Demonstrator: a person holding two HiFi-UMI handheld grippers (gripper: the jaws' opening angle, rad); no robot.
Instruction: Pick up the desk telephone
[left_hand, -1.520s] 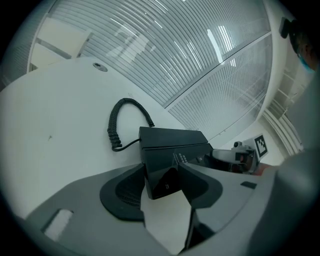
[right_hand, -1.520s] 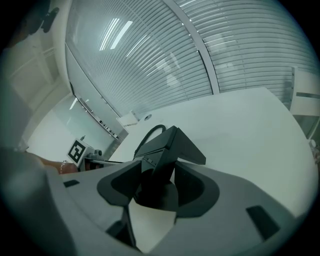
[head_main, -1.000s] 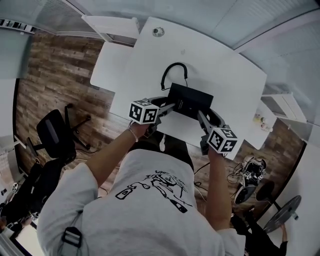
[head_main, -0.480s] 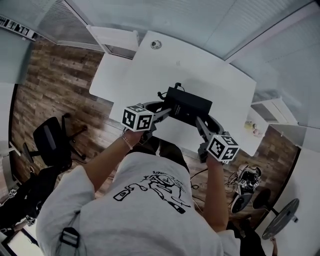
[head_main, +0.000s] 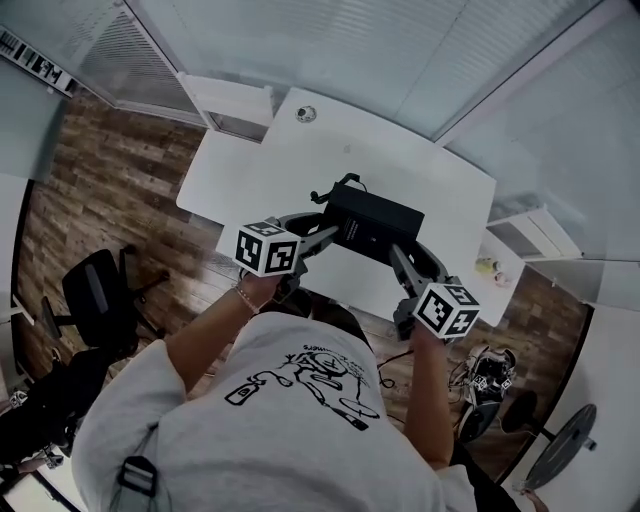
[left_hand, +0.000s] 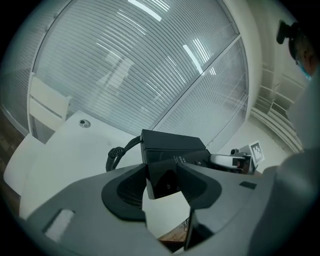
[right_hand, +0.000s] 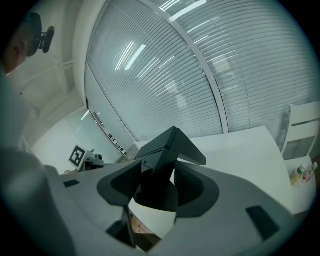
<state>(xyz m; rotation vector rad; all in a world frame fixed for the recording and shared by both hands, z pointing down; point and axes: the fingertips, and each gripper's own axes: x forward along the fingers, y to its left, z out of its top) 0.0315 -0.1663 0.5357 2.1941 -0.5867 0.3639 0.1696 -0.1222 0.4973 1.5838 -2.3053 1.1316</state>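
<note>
Black desk telephone is held up off the white desk, above its near edge, pinched at both ends. The left gripper, its jaws just now closing a little, clamps the phone's left end. The right gripper clamps the right end. The coiled cord trails off the far side. Bare desktop runs beyond to the blinds.

Desk telephone between left gripper, right gripper
</note>
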